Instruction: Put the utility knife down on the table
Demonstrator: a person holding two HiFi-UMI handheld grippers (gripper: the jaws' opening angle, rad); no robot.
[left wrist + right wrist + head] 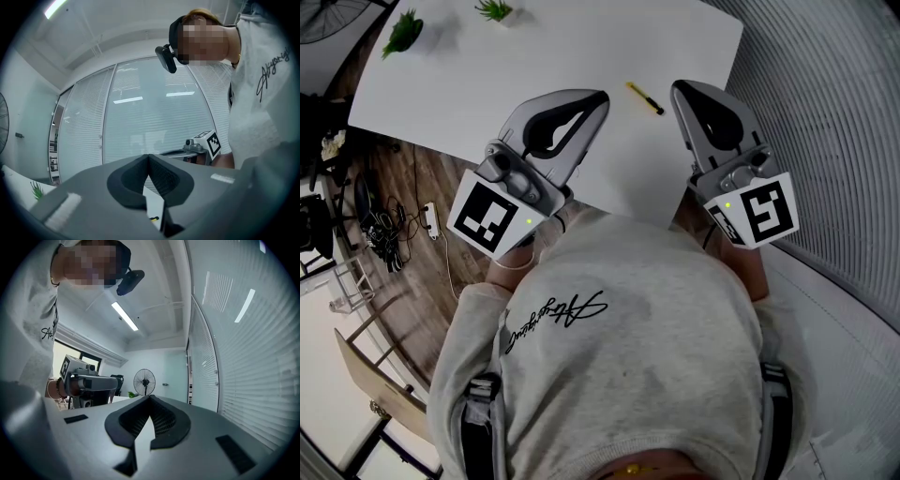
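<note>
The yellow and black utility knife (645,97) lies flat on the white table (487,84), held by nothing. My left gripper (602,96) hovers over the table's near edge, just left of the knife, its jaws shut and empty. To the knife's right, my right gripper (678,89) is also shut with nothing in it. In the left gripper view the left gripper (149,155) has its tips together, and a sliver of the knife (152,218) shows below them. The right gripper (150,397) in its own view has its tips meeting too.
Two small green plants (401,33) (495,9) stand at the table's far left. A ribbed blind wall (825,112) runs close along the right. Cables (389,234) and a wooden chair (375,375) are on the floor at left. A standing fan (144,380) is across the room.
</note>
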